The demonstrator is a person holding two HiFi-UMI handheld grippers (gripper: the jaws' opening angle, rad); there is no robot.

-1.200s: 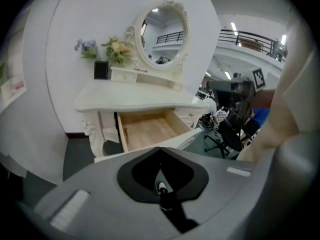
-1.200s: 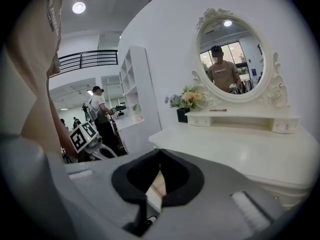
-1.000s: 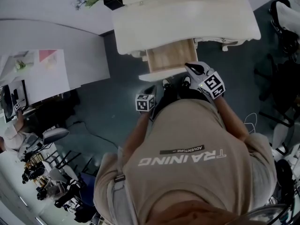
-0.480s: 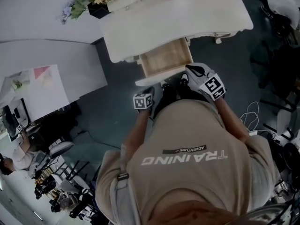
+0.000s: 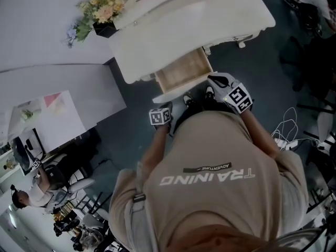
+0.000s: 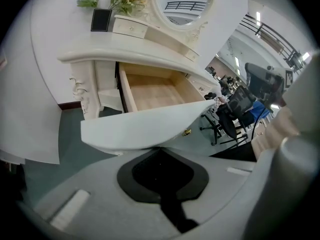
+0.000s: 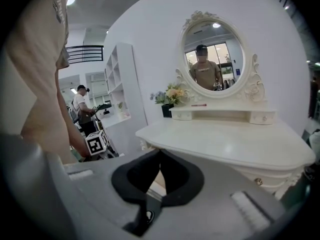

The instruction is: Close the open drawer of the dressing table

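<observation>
The white dressing table stands ahead with its drawer pulled out, showing a bare wooden inside. The drawer's curved white front fills the middle of the left gripper view. My left gripper is shut and empty, its tips right under that front; whether they touch it I cannot tell. In the head view the left gripper sits below the drawer's left end. My right gripper is at the drawer's right end, shut and empty, pointing at the tabletop.
A flower bunch in a black pot and an oval mirror are on the table. A white partition stands at left. Office chairs and floor cables lie to the right. A person sits far behind.
The head view has swung, so the table now sits lower and more tilted in the picture. Both grippers stay by the drawer front. The drawer looks about as far out as before.
</observation>
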